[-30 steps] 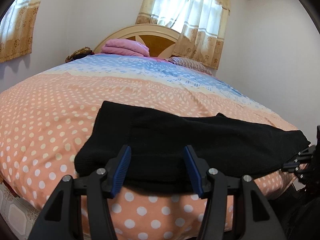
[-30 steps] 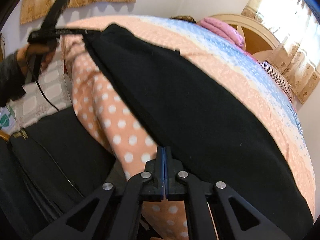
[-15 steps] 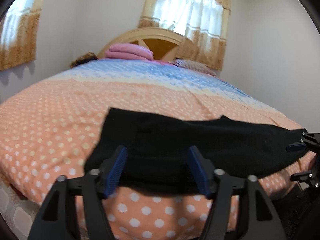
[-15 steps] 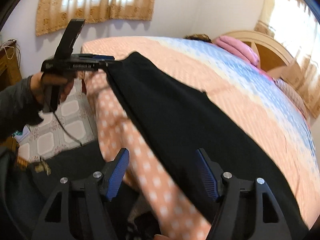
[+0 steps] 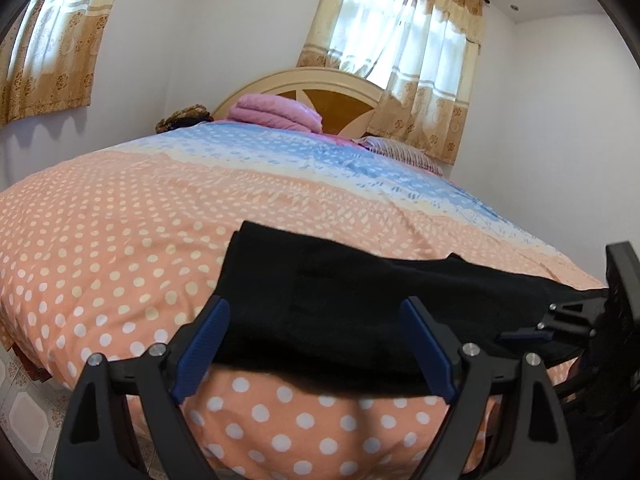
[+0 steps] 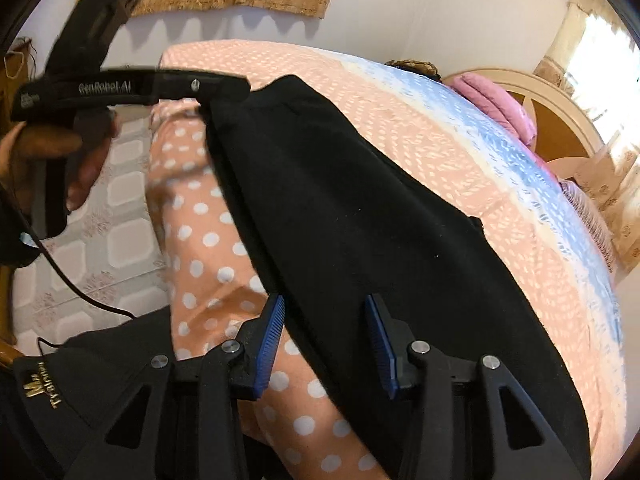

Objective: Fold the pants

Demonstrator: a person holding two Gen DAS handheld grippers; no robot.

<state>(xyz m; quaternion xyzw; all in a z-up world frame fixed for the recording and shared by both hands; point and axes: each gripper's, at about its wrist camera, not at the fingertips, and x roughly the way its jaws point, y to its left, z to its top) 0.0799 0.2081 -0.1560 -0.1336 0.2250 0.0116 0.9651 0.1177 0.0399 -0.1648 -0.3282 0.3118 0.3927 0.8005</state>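
White-walled bedroom, gold patterned curtains (image 5: 404, 60) over a bright window, cream and wood headboard (image 5: 336, 100) at the far end. Big bed (image 5: 120, 220) covered with a quilt, orange with white dots near the foot, blue band toward the head. Folded pink blanket (image 5: 276, 112) sits up by the headboard, striped pillow (image 5: 400, 152) beside it. Tiled floor (image 6: 108, 216) shows past the bed corner.

Black fabric pants (image 5: 360, 292) lie flat along the near edge of the bed, stretched lengthwise, one long edge right at the drop of the mattress.

Left claw (image 5: 316, 344) is low at the bed edge, facing one end of the pants. Its blue-padded fingers (image 5: 200, 352) stand wide and are opening; the pants' end lies between them but the pads are off the cloth. From the right wrist view the left claw (image 6: 224, 86) shows side-on, tip at the pants' end corner, a hand (image 6: 60, 160) wrapped round its handle, dark sleeve and a cable trailing below.

Right claw (image 6: 324, 336) hovers over the long near edge of the pants (image 6: 340, 200), angled down. Jaws are partly apart and closing, the pants' edge running between them; pads look off the cloth, no pinch visible. In the left wrist view the right claw (image 5: 560, 320) sits at the far right end of the pants, mostly cut off by the frame edge.

Black garment with gold lettering (image 6: 44, 392) at bottom left of the right wrist view, beside the bed.
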